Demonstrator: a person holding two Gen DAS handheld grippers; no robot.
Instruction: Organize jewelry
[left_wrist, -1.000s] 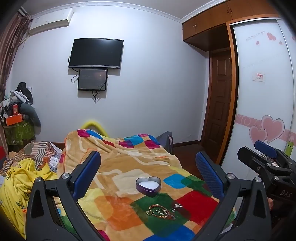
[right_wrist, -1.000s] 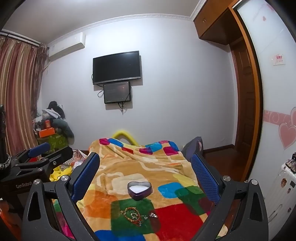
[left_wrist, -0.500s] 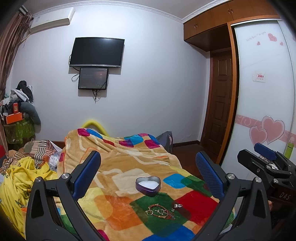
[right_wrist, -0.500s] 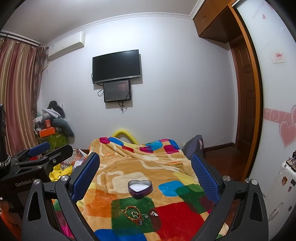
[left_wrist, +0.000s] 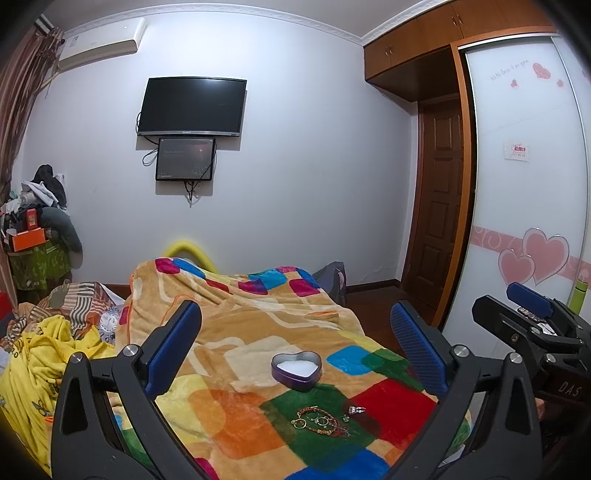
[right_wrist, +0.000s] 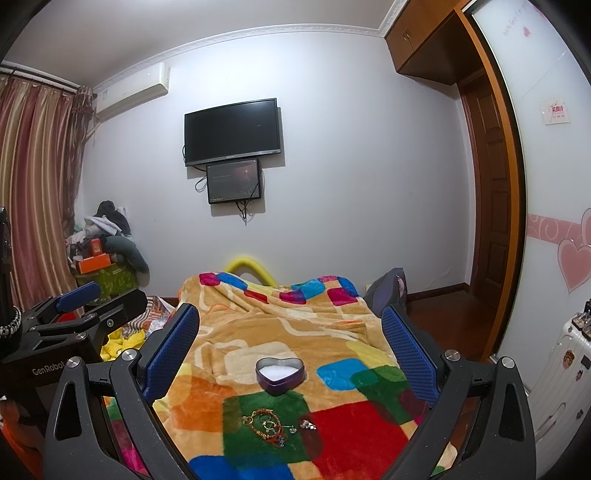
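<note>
Jewelry (right_wrist: 271, 425) heaped on the bed's blanket (right_wrist: 354, 435), just before the heart tin (right_wrist: 280, 376). Both tongs (left_wrist: 295, 350) (right_wrist: 290, 347) wide apart, empty. Best lowered slowly, pinching 1 piece.

Over the last second both views have drifted only slightly: the heart-shaped tin (left_wrist: 296, 370) and the small heap of jewelry (left_wrist: 322, 421) on the blanket (left_wrist: 240, 332) sit a touch lower between the left gripper (left_wrist: 293, 341) and right gripper (right_wrist: 290, 339) fingers.
</note>
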